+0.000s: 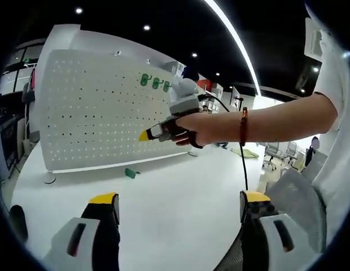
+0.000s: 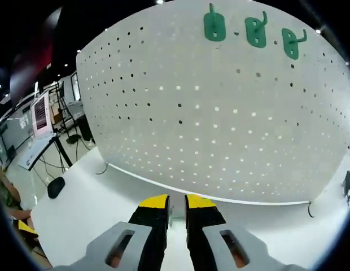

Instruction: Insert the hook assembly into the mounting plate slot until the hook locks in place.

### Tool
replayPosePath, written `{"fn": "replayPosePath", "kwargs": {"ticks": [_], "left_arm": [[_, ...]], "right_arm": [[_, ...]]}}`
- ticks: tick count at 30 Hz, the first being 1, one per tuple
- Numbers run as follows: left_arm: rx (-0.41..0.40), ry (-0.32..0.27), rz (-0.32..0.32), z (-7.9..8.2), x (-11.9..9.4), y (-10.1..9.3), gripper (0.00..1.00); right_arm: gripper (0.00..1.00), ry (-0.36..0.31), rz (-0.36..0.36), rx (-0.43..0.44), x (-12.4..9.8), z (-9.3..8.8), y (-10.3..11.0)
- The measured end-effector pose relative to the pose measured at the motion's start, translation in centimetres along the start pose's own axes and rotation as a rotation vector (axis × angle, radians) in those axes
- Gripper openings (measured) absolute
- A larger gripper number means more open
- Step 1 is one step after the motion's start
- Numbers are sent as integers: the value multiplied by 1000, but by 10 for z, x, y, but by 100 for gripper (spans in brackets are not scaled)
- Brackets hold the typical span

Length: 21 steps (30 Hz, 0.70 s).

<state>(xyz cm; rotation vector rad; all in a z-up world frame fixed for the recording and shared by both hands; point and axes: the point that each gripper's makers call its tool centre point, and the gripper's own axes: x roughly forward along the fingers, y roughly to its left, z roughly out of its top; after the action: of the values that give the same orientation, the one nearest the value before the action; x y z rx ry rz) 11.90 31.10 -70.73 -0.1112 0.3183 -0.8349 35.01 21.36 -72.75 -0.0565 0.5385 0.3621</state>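
Note:
A white pegboard mounting plate (image 1: 101,107) stands upright on the white table (image 1: 180,197). Three green hooks (image 1: 156,83) hang near its upper right corner. One more green hook (image 1: 130,173) lies on the table in front of the board's lower edge. My left gripper (image 1: 179,197) is open with nothing between its yellow-tipped jaws, back from the board. A hand holds my right gripper (image 1: 145,135) in mid-air close to the board's right part. In the right gripper view, the right gripper (image 2: 176,202) is shut, facing the pegboard (image 2: 220,124) below the hung hooks (image 2: 255,31).
A person's arm with a bracelet (image 1: 244,119) reaches in from the right. A black mouse-like object (image 2: 56,186) sits near the table's left edge, with monitors (image 2: 42,113) beyond. A board foot (image 1: 49,179) rests on the table. Office chairs (image 1: 271,152) stand behind.

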Motion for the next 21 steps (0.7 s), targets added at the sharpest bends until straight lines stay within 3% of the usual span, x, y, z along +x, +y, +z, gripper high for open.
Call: {"fn": "replayPosePath", "kwargs": {"ticks": [21], "left_arm": [[-30,0,11,-5,-1,7,91]], "right_arm": [[11,100,56,19,26,-42,14]]}}
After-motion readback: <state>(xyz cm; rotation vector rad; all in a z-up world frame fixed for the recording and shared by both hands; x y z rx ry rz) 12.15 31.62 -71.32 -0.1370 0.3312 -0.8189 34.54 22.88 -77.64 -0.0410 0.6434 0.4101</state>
